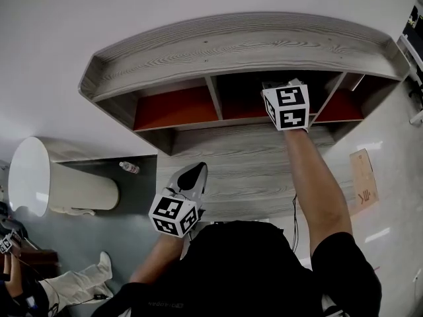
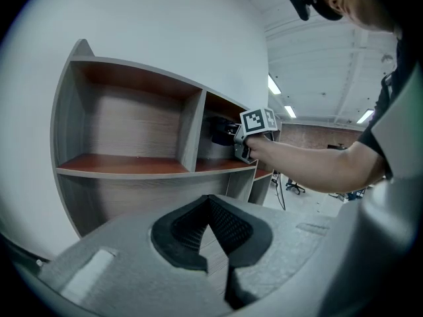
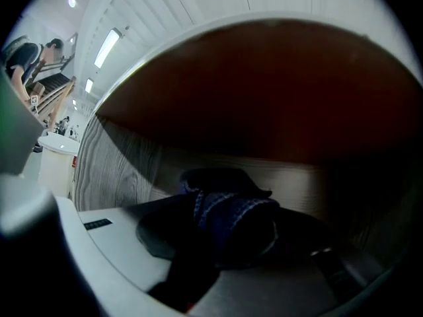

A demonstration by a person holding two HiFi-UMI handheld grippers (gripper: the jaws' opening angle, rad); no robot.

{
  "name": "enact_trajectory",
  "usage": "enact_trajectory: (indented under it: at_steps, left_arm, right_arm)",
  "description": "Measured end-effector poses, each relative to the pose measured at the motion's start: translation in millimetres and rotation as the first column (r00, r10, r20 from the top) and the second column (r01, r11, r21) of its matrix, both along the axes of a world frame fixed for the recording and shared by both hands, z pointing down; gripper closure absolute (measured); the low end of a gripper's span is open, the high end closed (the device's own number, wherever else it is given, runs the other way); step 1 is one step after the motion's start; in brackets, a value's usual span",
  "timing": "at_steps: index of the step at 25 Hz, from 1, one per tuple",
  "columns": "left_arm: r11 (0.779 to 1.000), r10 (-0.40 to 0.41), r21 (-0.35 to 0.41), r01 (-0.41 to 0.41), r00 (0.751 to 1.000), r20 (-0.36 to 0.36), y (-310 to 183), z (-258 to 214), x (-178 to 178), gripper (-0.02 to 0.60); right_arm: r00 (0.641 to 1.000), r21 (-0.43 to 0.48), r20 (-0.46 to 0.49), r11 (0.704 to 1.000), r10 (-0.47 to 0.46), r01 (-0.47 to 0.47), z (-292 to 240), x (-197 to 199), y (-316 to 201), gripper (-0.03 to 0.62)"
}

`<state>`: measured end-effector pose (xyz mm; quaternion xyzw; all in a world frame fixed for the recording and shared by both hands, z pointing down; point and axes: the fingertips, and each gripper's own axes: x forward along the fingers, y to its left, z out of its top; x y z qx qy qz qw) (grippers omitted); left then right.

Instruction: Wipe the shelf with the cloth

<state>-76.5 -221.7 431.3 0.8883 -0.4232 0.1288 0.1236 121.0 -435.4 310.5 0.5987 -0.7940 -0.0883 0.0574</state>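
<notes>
The grey wood shelf unit (image 1: pixel 231 48) has three compartments with red-brown boards (image 2: pixel 125 166). My right gripper (image 1: pixel 285 104) reaches into the middle compartment, and its jaws are hidden there in the head view. In the right gripper view the right gripper (image 3: pixel 225 226) is shut on a bunched dark blue cloth (image 3: pixel 228 210), deep in the dark compartment near the back wall. My left gripper (image 1: pixel 190 180) hangs low in front of the shelf, pointing up at it. Its black pads (image 2: pixel 182 233) meet at the tips with nothing between them.
A white round tub (image 1: pixel 30 177) stands at the left, with a small bottle (image 1: pixel 129 168) on the floor beside it. A cardboard piece (image 1: pixel 363 177) lies on the floor at the right. Another person's legs (image 1: pixel 73 284) show at the lower left.
</notes>
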Motion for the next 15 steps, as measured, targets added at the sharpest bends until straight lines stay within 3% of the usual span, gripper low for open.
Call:
enact_trajectory:
  at_steps: [15]
  left_arm:
    - [0.999,0.038,-0.003,-0.038,0.999,0.005,-1,3,19,0.574]
  right_arm:
    - [0.982,-0.020,0.036,0.983,0.183,-0.182,5,75,2,0.493]
